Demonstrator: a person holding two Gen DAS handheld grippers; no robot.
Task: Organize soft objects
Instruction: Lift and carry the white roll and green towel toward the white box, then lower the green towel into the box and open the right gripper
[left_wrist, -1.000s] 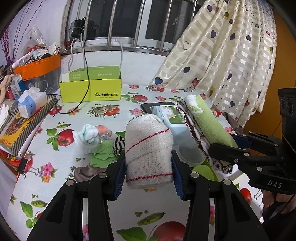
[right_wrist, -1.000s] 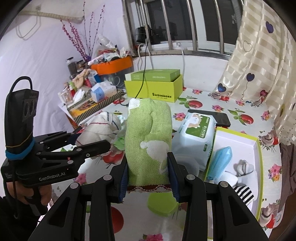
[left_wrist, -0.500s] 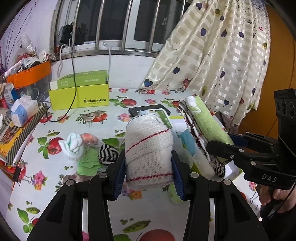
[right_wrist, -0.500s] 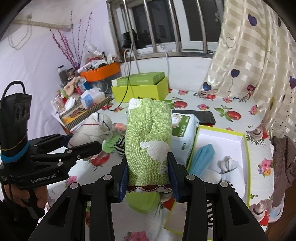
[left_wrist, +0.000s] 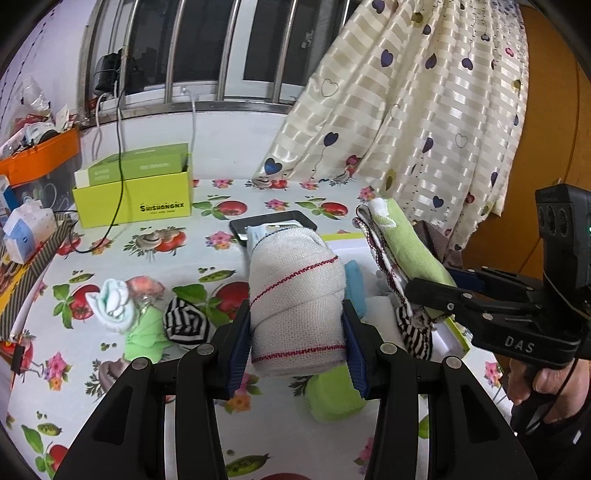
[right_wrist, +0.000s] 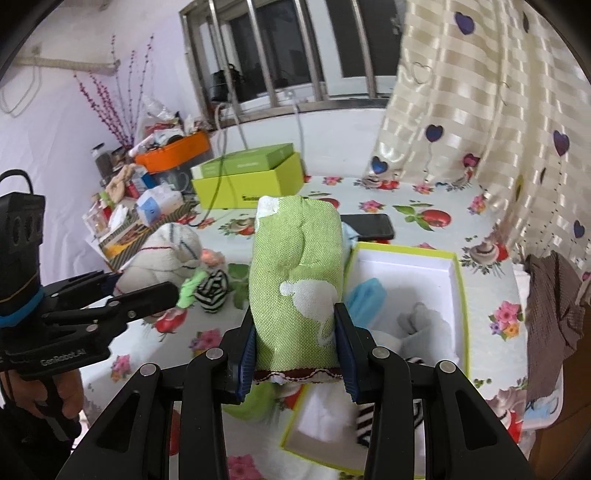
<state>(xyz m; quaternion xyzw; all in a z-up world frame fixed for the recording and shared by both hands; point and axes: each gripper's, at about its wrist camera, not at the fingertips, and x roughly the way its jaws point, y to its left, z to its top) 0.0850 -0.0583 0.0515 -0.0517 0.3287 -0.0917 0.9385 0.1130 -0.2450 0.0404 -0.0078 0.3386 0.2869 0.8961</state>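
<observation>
Left wrist view: the left gripper (left_wrist: 297, 328) is clenched on a rolled white cloth with red stitching (left_wrist: 295, 295), its blue pads pressing both sides of the roll, which stands up out of the jaws above the flowered tablecloth (left_wrist: 155, 258). Just below the roll lies a light green lid-like piece (left_wrist: 334, 400). To the left on the cloth sit a striped black-and-white bundle (left_wrist: 184, 325), a pale green rag (left_wrist: 142, 338) and a small white-and-mint bundle (left_wrist: 112, 304). Behind the roll a dark phone (left_wrist: 273, 225) lies flat, and farther back stands a yellow-green box (left_wrist: 133, 199). At the right edge a hand (left_wrist: 543, 384) carries the other tool. From the right wrist view, the right gripper (right_wrist: 297, 345) grasps a folded green towel (right_wrist: 295, 277) with a white print, held upright between its pads. Just beyond and to the right lies an open white box with a green rim (right_wrist: 458, 280), holding a blue item (right_wrist: 365, 295), grey-white soft pieces (right_wrist: 421, 325) and something striped. A heart-printed curtain (right_wrist: 480, 110) hangs behind.
</observation>
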